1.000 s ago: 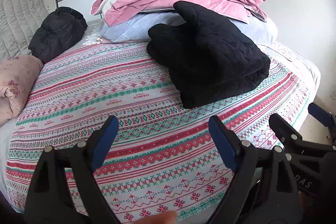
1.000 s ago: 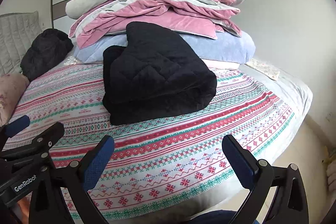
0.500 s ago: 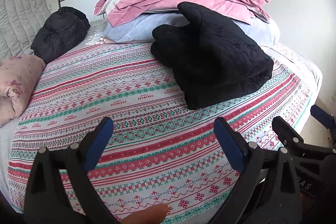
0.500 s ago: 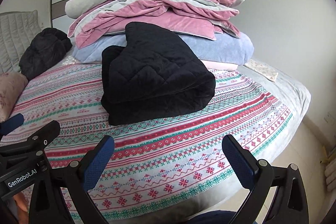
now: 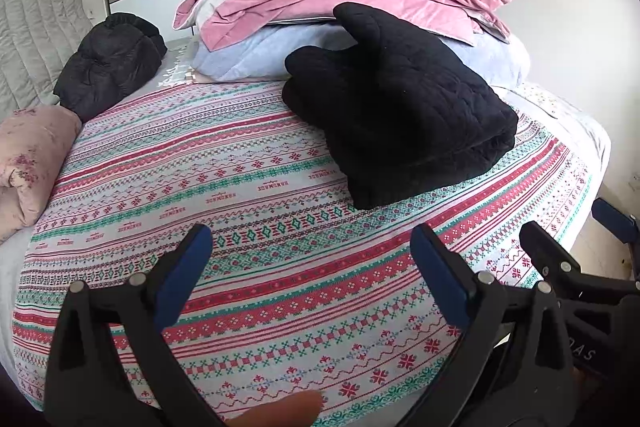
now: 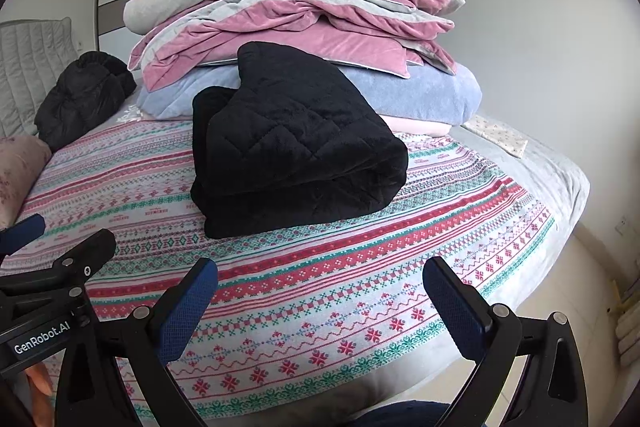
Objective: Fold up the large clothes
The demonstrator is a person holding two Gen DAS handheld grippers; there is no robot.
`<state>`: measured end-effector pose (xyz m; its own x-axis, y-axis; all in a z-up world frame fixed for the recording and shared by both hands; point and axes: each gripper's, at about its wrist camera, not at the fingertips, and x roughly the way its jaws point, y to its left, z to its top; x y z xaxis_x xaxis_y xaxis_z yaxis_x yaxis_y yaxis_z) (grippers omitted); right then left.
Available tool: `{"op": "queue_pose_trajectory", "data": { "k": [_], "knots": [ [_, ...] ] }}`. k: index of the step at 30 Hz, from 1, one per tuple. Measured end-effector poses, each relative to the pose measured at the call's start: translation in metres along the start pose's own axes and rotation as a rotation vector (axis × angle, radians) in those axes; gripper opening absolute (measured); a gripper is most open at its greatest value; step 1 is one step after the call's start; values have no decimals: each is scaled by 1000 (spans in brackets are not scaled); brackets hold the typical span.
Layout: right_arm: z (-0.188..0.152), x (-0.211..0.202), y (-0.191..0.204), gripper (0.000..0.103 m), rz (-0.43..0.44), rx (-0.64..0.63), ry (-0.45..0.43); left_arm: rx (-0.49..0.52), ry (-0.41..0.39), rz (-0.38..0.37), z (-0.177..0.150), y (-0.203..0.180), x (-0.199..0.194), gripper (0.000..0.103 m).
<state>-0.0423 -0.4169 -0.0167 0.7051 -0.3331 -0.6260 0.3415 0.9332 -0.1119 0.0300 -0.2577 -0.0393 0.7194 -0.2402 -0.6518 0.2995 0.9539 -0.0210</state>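
Bedding fills both views: a patterned sheet in red, green and white bands covers the bed. On that sheet, toward its far side, lies the folded black garment, quilted and thick, stacked in several layers with one rounded part standing up at its back. That raised part leans against the pile of blankets behind it, grey on top, pink in the middle, pale blue beneath. Left of the black garment, well apart from it, a dark bundle sits at the sheet's far left edge, near a grey quilted pillow. A pink flowered pillow lies nearer, at the left edge of the sheet.

The left gripper hangs above the near part of the sheet, short of the garment; its jaws have just been opening and now stand wide with nothing between them. The right gripper is beside it, also spread wide and empty, apart from the garment. A fingertip shows at the bottom edge of the left view.
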Motion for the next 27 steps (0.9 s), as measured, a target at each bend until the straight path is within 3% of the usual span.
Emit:
{"op": "queue_pose_trajectory", "data": {
  "k": [27],
  "knots": [
    [0, 0, 0, 103, 2, 1, 3, 14, 1, -3, -1, 0, -1, 99]
  ]
}}
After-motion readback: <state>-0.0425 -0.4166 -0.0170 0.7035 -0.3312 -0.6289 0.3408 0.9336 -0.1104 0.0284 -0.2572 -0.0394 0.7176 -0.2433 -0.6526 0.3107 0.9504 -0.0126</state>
